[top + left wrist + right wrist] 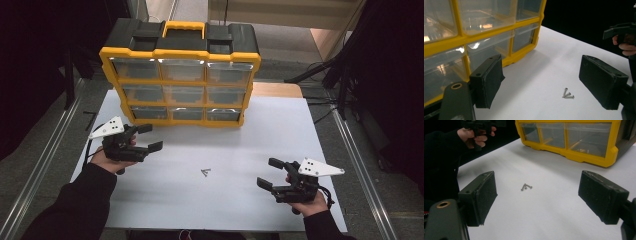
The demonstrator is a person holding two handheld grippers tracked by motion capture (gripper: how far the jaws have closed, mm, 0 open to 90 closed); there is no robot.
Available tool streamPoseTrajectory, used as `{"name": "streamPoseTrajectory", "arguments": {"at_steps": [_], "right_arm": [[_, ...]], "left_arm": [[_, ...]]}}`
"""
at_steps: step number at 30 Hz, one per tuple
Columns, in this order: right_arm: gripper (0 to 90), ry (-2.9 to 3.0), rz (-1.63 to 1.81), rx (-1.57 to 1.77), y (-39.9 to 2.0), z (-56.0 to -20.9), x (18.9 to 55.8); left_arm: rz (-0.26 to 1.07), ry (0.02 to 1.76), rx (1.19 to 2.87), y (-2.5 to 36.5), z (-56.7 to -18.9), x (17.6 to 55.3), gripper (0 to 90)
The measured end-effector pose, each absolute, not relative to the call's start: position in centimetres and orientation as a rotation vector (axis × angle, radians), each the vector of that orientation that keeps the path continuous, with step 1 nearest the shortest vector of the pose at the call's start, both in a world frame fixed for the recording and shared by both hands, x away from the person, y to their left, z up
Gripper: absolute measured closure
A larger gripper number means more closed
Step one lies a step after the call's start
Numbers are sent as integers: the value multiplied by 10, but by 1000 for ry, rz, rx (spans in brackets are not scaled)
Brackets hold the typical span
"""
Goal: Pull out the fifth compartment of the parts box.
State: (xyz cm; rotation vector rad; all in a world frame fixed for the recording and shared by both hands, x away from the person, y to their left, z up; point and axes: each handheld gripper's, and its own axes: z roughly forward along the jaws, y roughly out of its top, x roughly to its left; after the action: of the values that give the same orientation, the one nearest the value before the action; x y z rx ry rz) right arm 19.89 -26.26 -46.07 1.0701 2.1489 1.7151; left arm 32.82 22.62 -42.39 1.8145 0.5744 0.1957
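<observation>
A small cluster of metal screws (205, 172) lies on the white table (220, 200), between the two hands; the screws (568, 94) also appear in the left gripper view and the screws (526, 186) in the right gripper view. My left gripper (148, 137) hovers open at the left, just in front of the yellow-and-black drawer organizer (180, 82), its jaws empty. My right gripper (270, 172) is open at the lower right, jaws pointing left toward the screws, nothing between them.
The organizer (474, 37) stands upright at the table's far side with clear drawers in three rows. Metal rails run along both sides of the table. Cables and dark stands sit at the far right.
</observation>
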Motion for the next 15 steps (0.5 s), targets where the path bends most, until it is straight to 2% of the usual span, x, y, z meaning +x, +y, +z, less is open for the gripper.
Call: {"name": "streamPoseTrajectory", "arguments": {"at_steps": [15], "right_arm": [[163,2157,1679,1073,-263,-462,200]], "left_arm": [[212,541,1832,208,-406,349,191]]}}
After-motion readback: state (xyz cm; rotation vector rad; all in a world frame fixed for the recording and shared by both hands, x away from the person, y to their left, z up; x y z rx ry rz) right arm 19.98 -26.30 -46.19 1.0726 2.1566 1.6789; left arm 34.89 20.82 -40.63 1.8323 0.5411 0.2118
